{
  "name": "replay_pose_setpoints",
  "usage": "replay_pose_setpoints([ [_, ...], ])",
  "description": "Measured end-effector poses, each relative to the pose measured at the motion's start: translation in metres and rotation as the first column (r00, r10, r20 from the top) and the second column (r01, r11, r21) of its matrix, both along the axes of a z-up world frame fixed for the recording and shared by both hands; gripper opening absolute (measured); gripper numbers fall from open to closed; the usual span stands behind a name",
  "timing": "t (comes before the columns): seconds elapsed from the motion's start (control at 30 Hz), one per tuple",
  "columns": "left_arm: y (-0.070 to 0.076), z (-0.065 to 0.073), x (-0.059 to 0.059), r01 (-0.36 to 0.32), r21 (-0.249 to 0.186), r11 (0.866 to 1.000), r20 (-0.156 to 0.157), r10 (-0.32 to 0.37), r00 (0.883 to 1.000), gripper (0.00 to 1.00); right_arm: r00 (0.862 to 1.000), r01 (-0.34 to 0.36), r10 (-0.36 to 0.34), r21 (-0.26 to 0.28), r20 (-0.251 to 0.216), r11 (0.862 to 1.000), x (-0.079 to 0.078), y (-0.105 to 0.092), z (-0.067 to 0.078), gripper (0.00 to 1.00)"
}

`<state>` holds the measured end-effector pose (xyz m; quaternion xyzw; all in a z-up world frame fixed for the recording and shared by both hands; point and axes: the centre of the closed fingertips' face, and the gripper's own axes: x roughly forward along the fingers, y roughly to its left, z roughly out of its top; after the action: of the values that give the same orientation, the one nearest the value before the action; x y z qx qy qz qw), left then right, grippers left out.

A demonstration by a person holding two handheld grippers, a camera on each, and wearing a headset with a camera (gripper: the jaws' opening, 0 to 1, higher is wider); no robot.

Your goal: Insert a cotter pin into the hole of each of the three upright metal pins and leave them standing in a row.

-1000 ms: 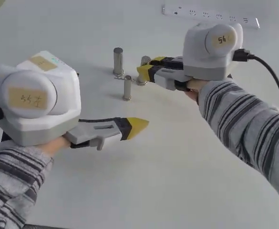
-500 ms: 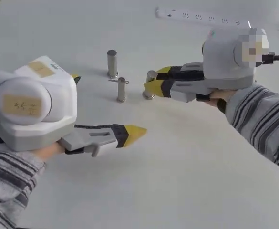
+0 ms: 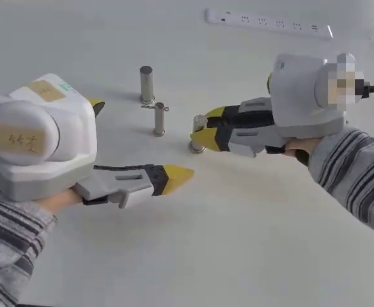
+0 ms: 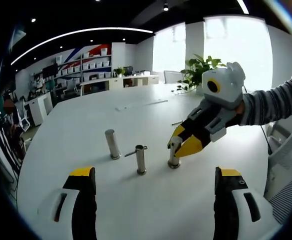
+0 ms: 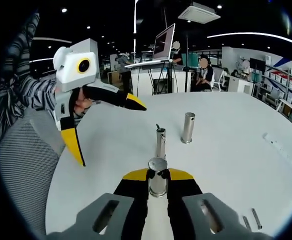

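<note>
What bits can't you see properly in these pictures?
1. Near pin: in the head view the right gripper covers its middle, so whether anything goes through it is hidden.
2. Far pin: its hole is too small to make out in any view.
3. Thin bits at the bottom right of the right gripper view: too small and too close to the edge to name.

The right gripper (image 3: 201, 128), jaws closed on 1 metal pin (image 5: 157, 177), now sits nearer the person than 1 second ago. The pin has come with it, from close beside the rear pin (image 3: 146, 83) to a spot in front and to the right of the middle pin (image 3: 159, 120). Its base seems to touch the table, though that is hard to tell.
</note>
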<state>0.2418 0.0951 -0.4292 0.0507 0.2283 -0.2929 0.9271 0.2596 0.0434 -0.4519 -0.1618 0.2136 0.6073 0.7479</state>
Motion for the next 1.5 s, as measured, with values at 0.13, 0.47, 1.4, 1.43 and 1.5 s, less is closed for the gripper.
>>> replay_pose_setpoints([
  [0.13, -0.001, -0.001, 0.0, 0.002, -0.001, 1.0, -0.002, -0.002, 1.0, 0.99, 1.0, -0.001, 0.001, 0.004, -0.006, 1.0, -0.002, -0.003, -0.001, 0.08],
  [0.47, -0.001, -0.002, -0.001, 0.001, -0.004, 1.0, -0.006, -0.001, 1.0, 0.99, 1.0, -0.016, 0.016, -0.01, 0.001, 1.0, -0.003, -0.004, -0.002, 0.09],
  [1.4, 0.002, 0.004, 0.003, -0.036, -0.069, 0.997, -0.005, 0.036, 0.999, 0.99, 0.994, 0.099, -0.104, -0.132, -0.037, 0.986, 0.021, -0.08, 0.009, 0.27],
  [1.43, 0.002, 0.004, 0.003, -0.037, -0.069, 0.997, -0.005, 0.036, 0.999, 0.99, 0.993, 0.105, -0.112, -0.145, -0.039, 0.984, 0.024, -0.085, 0.007, 0.27],
  [1.5, 0.003, 0.004, 0.003, -0.039, -0.067, 0.997, -0.006, 0.039, 0.999, 0.99, 0.99, 0.12, -0.13, -0.17, -0.05, 0.978, 0.03, -0.095, 0.006, 0.27],
])
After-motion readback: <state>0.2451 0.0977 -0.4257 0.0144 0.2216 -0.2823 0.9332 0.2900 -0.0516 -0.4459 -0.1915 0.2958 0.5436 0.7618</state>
